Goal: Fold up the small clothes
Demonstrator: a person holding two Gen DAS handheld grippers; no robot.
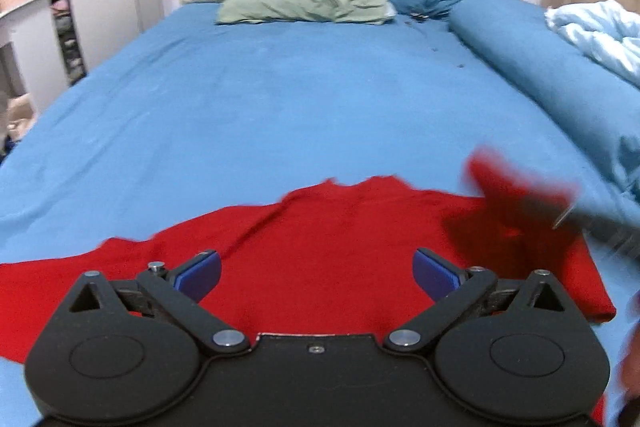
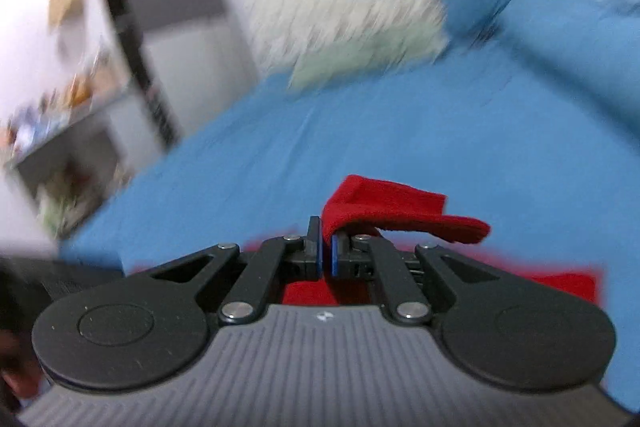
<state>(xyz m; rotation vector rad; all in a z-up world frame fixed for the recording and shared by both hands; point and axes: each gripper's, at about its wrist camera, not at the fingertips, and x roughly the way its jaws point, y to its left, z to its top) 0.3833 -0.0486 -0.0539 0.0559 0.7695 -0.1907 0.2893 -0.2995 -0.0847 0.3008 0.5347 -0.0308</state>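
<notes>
1. Pinching one corner of the red knit garment (image 2: 384,205), my right gripper (image 2: 326,247) lifts it off the blue-sheeted bed (image 1: 280,107).
2. My left gripper (image 1: 316,273) hangs wide apart and empty above the garment spread flat.

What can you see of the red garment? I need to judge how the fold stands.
The red garment is plain, soft, knit-looking cloth, spread mostly flat and slightly creased on the blue bedsheet. One edge is lifted: the right tool is shut on it, a flap draping over its tip. The left tool hangs open above, not gripping.
</notes>
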